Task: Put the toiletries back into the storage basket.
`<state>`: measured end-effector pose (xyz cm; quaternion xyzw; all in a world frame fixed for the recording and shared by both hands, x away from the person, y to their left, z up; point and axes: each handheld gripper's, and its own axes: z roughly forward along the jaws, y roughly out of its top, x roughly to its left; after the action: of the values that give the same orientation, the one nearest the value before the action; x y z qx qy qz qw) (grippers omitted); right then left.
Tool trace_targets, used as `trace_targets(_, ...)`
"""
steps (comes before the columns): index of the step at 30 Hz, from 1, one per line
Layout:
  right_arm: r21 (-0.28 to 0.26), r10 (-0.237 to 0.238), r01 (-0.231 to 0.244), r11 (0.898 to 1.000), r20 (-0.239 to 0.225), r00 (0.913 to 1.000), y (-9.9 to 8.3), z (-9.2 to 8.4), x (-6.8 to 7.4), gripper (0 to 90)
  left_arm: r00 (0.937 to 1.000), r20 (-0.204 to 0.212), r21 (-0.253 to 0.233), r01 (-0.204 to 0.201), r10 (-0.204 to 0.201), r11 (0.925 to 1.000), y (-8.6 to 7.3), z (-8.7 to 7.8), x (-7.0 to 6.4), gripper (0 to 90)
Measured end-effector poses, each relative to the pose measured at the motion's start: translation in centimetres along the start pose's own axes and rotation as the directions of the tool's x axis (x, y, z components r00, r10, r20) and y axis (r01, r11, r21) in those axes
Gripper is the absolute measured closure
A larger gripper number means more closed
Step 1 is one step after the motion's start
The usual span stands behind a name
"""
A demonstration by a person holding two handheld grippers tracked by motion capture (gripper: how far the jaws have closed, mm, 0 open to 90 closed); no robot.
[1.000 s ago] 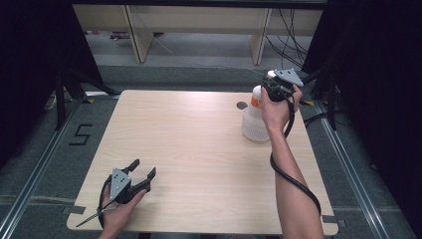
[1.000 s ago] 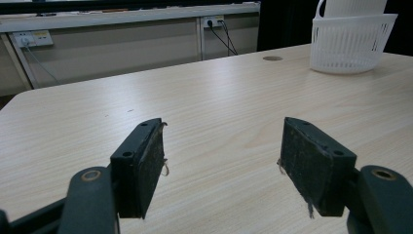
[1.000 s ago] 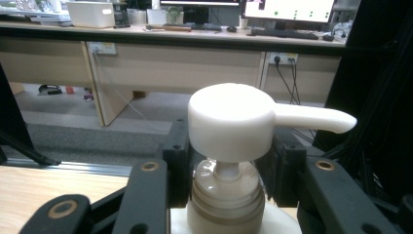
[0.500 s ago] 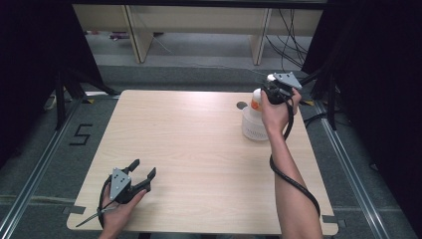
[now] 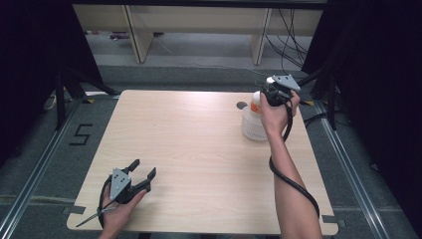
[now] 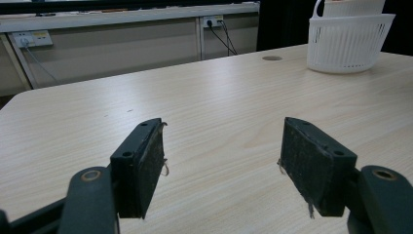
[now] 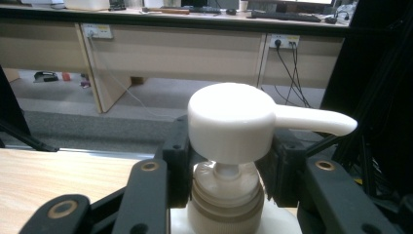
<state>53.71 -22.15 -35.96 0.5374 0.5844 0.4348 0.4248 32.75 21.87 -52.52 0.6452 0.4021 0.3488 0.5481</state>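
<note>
The pale wooden table (image 5: pixel 199 149) fills the middle of the high view, with a small round hole (image 5: pixel 242 105) near its far right edge. A white slatted basket (image 6: pixel 348 46) stands at the far right of the table, close to that hole; in the high view it sits just in front of the person's right hand (image 5: pixel 275 117). Inside the basket stands a white pump bottle (image 7: pixel 229 195) with an orange band on its neck. Its broad white pump head (image 7: pixel 231 122) rises above the ribbed collar, the spout pointing to the right in the right gripper view.

The right gripper (image 7: pixel 229 165) is clamped on the bottle just under the pump head, one black jaw on each side of the collar and stem.

The left gripper (image 5: pixel 137 177) rests at the near left corner of the table, well apart from the basket. Its jaws stand wide apart with nothing but bare wood between them.
</note>
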Motion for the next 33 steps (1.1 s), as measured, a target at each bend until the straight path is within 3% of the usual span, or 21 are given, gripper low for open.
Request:
trace_targets(2,-0.005,-0.008,0.008,1.000,-0.001,1.0000,-0.04,0.08,-0.06,60.8,1.0000,0.000,0.001,-0.001,0.001,1.0000,0.00,0.00,0.01,32.0)
trace_targets(4,0.005,0.015,-0.015,1.000,0.003,0.9999,-0.09,0.06,0.08,60.8,1.0000,0.000,0.001,-0.001,0.001,1.0000,0.00,0.00,0.00,32.0)
trace_targets(17,-0.003,-0.009,0.009,1.000,-0.001,1.0000,-0.22,-0.02,-0.12,60.7,1.0000,-0.003,0.004,0.004,-0.004,1.0000,0.00,0.01,-0.10,32.0)
trace_targets(22,-0.004,0.012,-0.012,1.000,0.002,0.9999,-0.34,-0.15,-0.08,60.6,1.0000,0.001,0.001,-0.003,0.003,1.0000,0.01,0.01,-0.10,32.0)
trace_targets(27,-0.012,-0.017,0.017,1.000,-0.005,0.9998,-0.45,-0.31,-0.17,60.6,1.0000,0.002,0.002,-0.002,0.002,1.0000,0.01,0.02,-0.10,31.9)
trace_targets(33,-0.008,0.008,-0.008,1.000,-0.002,1.0000,-0.49,-0.41,-0.04,60.4,1.0000,0.002,0.002,-0.003,0.003,1.0000,0.01,0.01,-0.11,32.0)
